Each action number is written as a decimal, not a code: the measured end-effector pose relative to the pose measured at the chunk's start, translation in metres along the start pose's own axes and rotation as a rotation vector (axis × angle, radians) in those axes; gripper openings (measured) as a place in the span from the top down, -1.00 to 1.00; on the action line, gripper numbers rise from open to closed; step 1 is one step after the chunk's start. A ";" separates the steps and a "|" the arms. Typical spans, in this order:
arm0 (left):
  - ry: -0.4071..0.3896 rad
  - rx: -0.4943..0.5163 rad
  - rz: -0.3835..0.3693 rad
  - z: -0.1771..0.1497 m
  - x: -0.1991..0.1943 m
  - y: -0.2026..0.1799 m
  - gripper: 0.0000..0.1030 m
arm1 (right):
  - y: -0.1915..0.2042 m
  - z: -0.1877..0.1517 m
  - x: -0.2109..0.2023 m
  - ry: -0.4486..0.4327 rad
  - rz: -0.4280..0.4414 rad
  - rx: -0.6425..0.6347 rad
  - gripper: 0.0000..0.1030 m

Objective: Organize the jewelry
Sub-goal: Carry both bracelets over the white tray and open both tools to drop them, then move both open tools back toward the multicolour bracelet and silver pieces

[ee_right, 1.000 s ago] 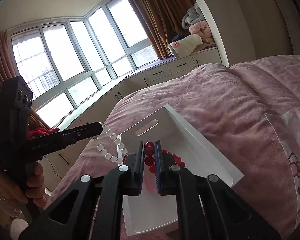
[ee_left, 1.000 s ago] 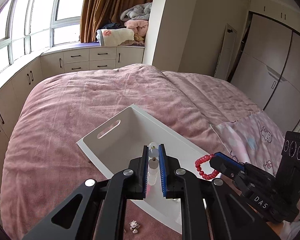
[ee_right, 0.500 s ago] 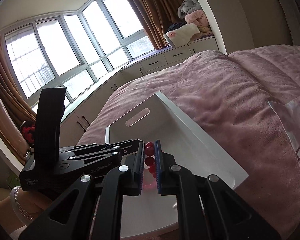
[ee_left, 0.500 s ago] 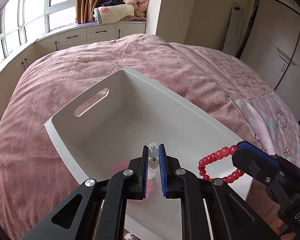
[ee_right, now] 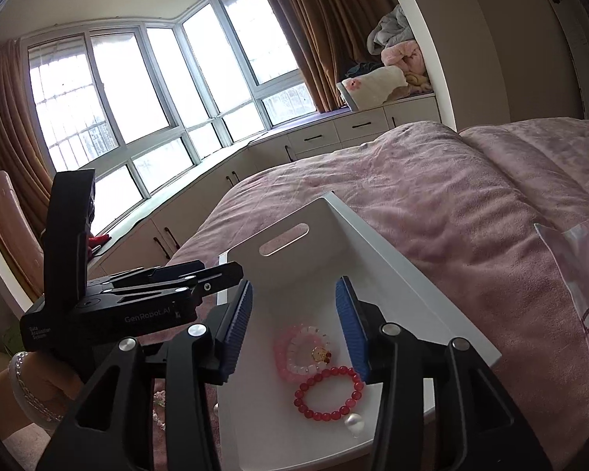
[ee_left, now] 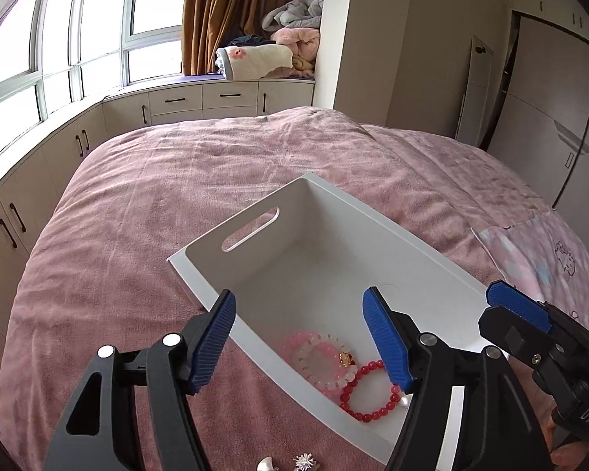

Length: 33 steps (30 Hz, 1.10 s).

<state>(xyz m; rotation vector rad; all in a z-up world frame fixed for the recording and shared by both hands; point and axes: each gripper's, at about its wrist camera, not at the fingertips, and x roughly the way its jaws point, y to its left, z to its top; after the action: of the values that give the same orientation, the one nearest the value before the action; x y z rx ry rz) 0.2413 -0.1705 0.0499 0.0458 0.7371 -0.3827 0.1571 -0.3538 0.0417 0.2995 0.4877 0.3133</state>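
Ahead of the tongs, a bed (ee_left: 224, 180) under a pink blanket. Beyond it, low white cabinets (ee_left: 200, 100) below a curved bay window (ee_right: 137, 90), bright with daylight. Brown curtains (ee_left: 251, 11) and piled bedding (ee_left: 278, 51) farther back; pale wardrobe doors (ee_left: 546, 117) off right.

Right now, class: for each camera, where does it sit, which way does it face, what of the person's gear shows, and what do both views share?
Left wrist: sits on the left gripper, open, facing the white box on the bed.
Right wrist: sits on the right gripper, open, facing the window; a hand shows.
Shared: box, red bracelet, pink bracelet.
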 end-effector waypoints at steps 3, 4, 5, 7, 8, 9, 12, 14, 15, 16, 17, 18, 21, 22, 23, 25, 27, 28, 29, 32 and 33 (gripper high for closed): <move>-0.035 0.004 0.036 -0.002 -0.023 0.015 -0.58 | 0.016 -0.002 -0.002 -0.018 0.000 -0.066 -0.09; -0.044 0.006 0.041 -0.004 -0.030 0.020 -0.58 | 0.022 -0.003 -0.002 -0.021 0.000 -0.092 -0.11; -0.051 0.010 0.046 -0.005 -0.037 0.025 -0.59 | 0.028 -0.005 -0.002 -0.023 -0.002 -0.112 -0.11; -0.068 0.017 0.072 -0.009 -0.052 0.033 -0.64 | 0.038 -0.008 0.000 -0.022 -0.003 -0.142 -0.11; -0.080 0.018 0.084 -0.011 -0.060 0.038 -0.68 | 0.043 -0.010 0.000 -0.022 0.002 -0.154 -0.11; -0.094 0.016 0.093 -0.013 -0.069 0.043 -0.72 | 0.049 -0.013 0.000 -0.023 0.005 -0.168 -0.13; -0.129 -0.006 0.122 -0.021 -0.093 0.058 -0.80 | 0.066 -0.020 0.000 -0.022 0.008 -0.222 -0.27; -0.148 -0.027 0.138 -0.028 -0.108 0.070 -0.80 | 0.076 -0.026 -0.002 -0.022 0.007 -0.262 -0.29; -0.159 -0.039 0.150 -0.032 -0.115 0.076 -0.82 | 0.080 -0.029 -0.003 -0.017 0.007 -0.278 -0.30; -0.170 -0.051 0.162 -0.037 -0.121 0.082 -0.83 | 0.084 -0.032 -0.003 -0.013 0.005 -0.291 -0.30; -0.183 -0.067 0.176 -0.042 -0.128 0.088 -0.84 | 0.087 -0.035 -0.004 -0.010 0.003 -0.300 -0.30; -0.195 -0.085 0.186 -0.048 -0.134 0.095 -0.85 | 0.089 -0.038 -0.005 -0.007 0.003 -0.306 -0.30; -0.195 -0.145 0.203 -0.068 -0.145 0.116 -0.87 | 0.094 -0.042 -0.005 -0.002 -0.006 -0.318 -0.31; -0.190 -0.161 0.205 -0.075 -0.147 0.122 -0.87 | 0.095 -0.044 -0.007 -0.004 -0.008 -0.321 -0.31; -0.185 -0.177 0.211 -0.084 -0.148 0.128 -0.87 | 0.097 -0.044 -0.008 -0.009 -0.008 -0.324 -0.31; -0.176 -0.193 0.223 -0.099 -0.149 0.137 -0.87 | 0.102 -0.047 -0.012 -0.016 -0.010 -0.336 -0.31; -0.162 -0.200 0.234 -0.115 -0.147 0.142 -0.87 | 0.108 -0.050 -0.013 -0.016 -0.010 -0.352 -0.31; -0.155 -0.200 0.239 -0.122 -0.144 0.144 -0.87 | 0.110 -0.052 -0.013 -0.011 -0.004 -0.359 -0.31; -0.146 -0.200 0.243 -0.130 -0.142 0.146 -0.87 | 0.114 -0.056 -0.014 -0.004 -0.002 -0.367 -0.31; -0.128 -0.216 0.238 -0.149 -0.133 0.152 -0.87 | 0.124 -0.068 -0.013 0.027 0.016 -0.396 -0.29; -0.125 -0.226 0.233 -0.154 -0.130 0.154 -0.87 | 0.128 -0.072 -0.012 0.042 0.025 -0.408 -0.25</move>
<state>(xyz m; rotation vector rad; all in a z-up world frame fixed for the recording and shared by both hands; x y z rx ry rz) 0.1085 0.0414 0.0078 -0.1036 0.6398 -0.0774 0.0829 -0.2264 0.0308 -0.0980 0.4498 0.4351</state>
